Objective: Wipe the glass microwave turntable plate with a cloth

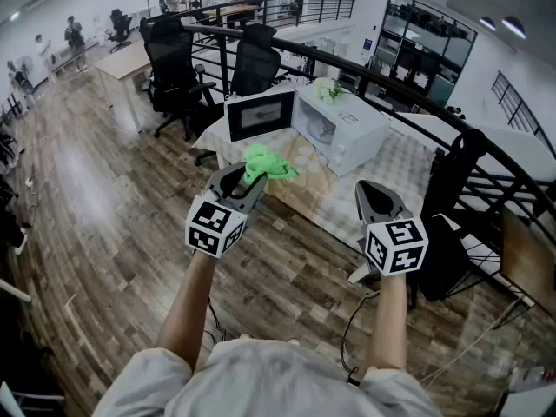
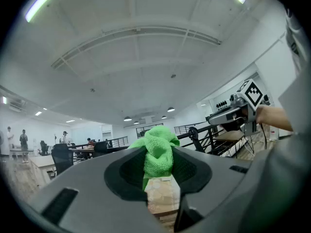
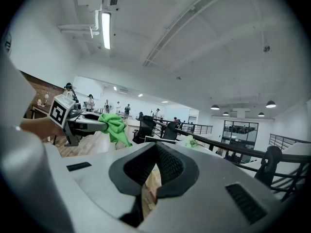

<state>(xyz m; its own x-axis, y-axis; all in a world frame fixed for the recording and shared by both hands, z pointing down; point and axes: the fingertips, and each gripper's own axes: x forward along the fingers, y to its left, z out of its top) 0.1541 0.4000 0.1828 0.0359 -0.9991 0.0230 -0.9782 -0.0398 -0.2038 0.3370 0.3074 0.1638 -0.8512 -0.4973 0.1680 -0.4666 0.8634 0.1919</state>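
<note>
With the fingers of the left gripper [image 1: 246,179] clamped on the green cloth [image 1: 266,164] and those of the right gripper [image 1: 379,200] closed on nothing, both short of the open microwave [image 1: 347,133], whose glass plate I cannot make out, the right should probably open to steady that plate before wiping.

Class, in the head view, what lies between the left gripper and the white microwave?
The green cloth, pinched in the left gripper, comes first. After it is a bare stretch of tablecloth, then the microwave. The head view shows this.
</note>
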